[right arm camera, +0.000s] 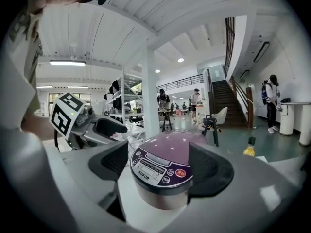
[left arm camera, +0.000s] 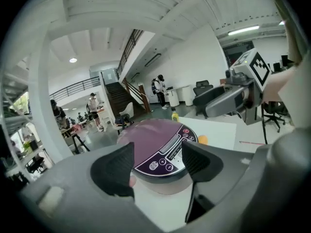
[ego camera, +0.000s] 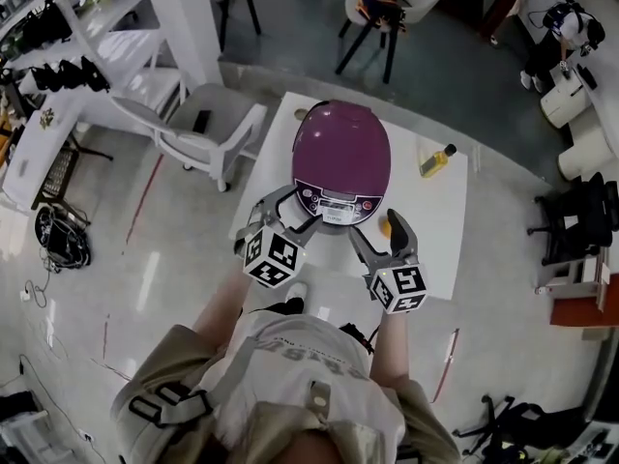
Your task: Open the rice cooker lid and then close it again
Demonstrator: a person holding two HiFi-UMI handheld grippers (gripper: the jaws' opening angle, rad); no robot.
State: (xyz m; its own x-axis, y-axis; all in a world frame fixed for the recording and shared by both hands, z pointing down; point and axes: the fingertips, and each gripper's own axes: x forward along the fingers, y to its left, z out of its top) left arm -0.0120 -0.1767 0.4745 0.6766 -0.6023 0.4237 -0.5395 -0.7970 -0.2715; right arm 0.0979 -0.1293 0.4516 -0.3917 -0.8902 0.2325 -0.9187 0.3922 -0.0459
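The person stands at the near edge of the white table [ego camera: 440,220] with both forearms stretched forward and angled slightly down, one on each side of the control panel. The left gripper [ego camera: 290,211] comes in at the front left of the purple rice cooker [ego camera: 340,153], the right gripper [ego camera: 382,235] at its front right. Each gripper has its jaws spread partway and holds nothing; the cooker's front shows in the gap, with the pads off its shell. The cooker sits with its lid down, close to the table's near edge. A small orange object [ego camera: 385,225] lies just beside the right gripper's tips, and a bottle of yellow liquid [ego camera: 437,160] lies further right, leaving bare tabletop between. A white chair [ego camera: 208,129] stands off the table's left edge.
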